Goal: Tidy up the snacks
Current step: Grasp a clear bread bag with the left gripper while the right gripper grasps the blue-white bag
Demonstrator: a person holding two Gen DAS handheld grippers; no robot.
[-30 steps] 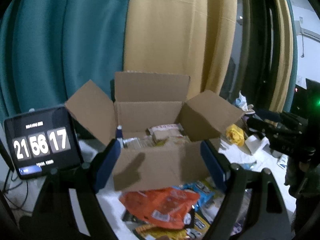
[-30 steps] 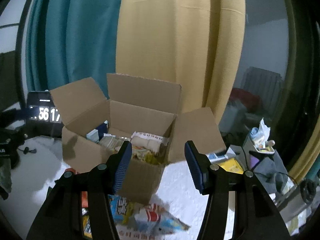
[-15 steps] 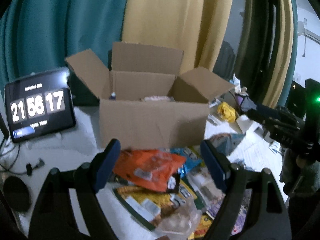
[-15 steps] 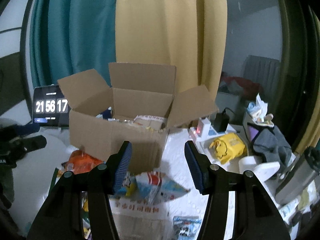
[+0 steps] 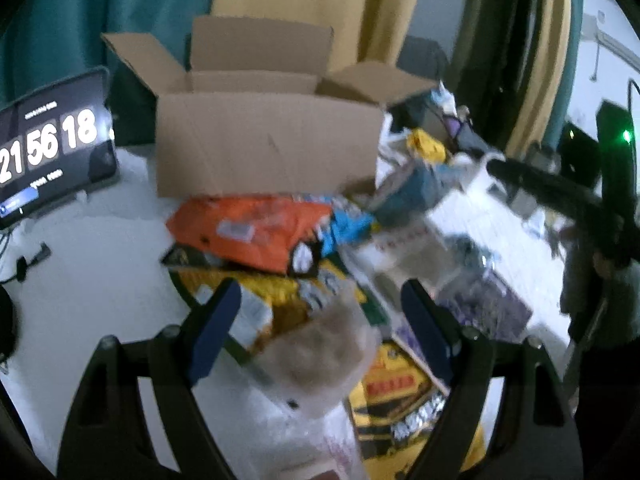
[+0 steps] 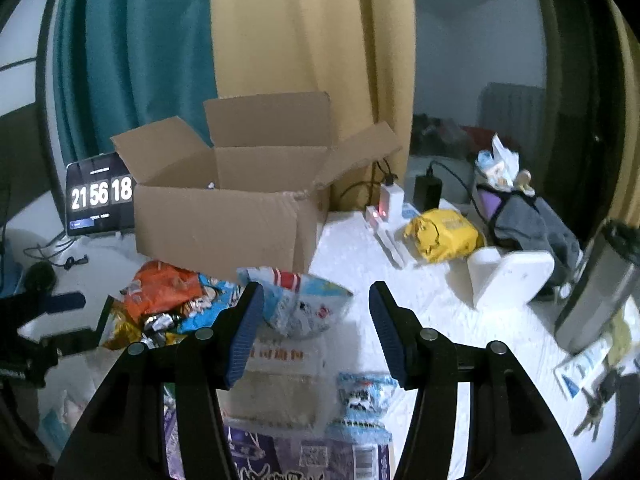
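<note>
Snacks (image 5: 256, 228) piled below both tools; left tool (image 5: 320, 312) & right tool (image 6: 316, 320) spread, nothing gripped.

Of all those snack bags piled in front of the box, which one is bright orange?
The orange bag lying on top of the pile, right against the cardboard box. Its neighbours are blue, yellow or clear; it alone is orange.

Left gripper (image 5: 320, 316): angled downward, blue-padded fingers (image 5: 216, 326) spread wide, nothing clamped. Right gripper (image 6: 316, 330): also tilted down, fingers (image 6: 244, 332) parted less widely, empty between the pads.
</note>
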